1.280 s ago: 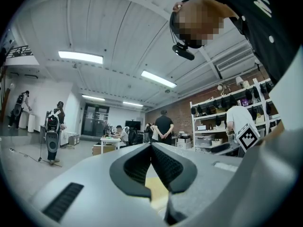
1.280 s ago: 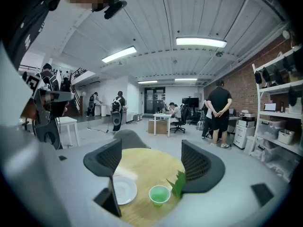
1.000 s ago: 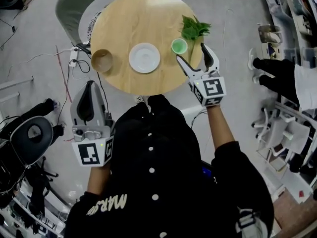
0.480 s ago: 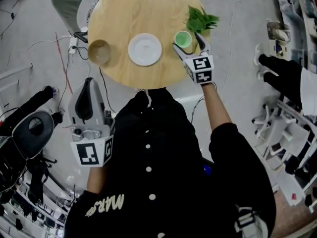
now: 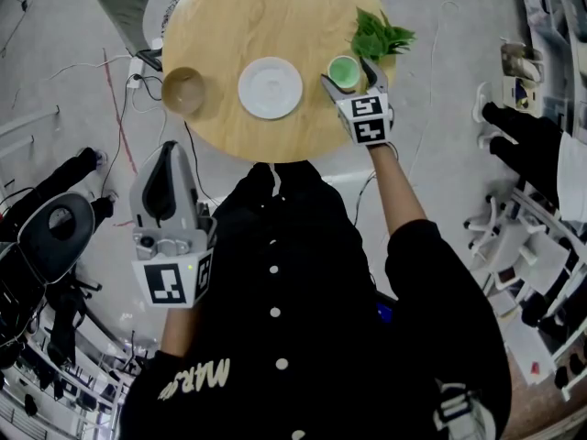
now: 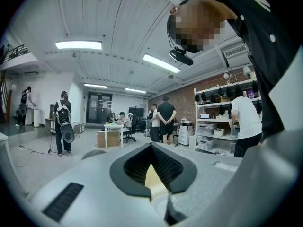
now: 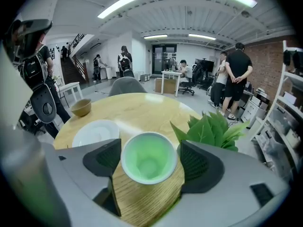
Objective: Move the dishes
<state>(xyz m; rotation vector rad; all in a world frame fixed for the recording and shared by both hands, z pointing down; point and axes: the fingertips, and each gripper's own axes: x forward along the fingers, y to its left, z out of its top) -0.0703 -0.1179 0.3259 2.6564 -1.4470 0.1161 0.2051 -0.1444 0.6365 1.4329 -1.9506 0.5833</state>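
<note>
On the round wooden table stand a brown bowl at the left, a white plate in the middle and a small green cup at the right. My right gripper is open, and the green cup stands upright between its two pads with a narrow gap on each side. The white plate and the brown bowl lie beyond, to its left. My left gripper hangs off the table at my left side, shut with nothing in it; its jaws point across the room.
A green leafy sprig lies right behind the cup, near the table's right edge. A grey chair stands at the table's far left. Cables trail on the floor. Black equipment sits at the left, and a person stands at the right.
My right gripper has moved forward from the table's near right edge until its open jaws stand on either side of the green cup. The left gripper has stayed where it was.
</note>
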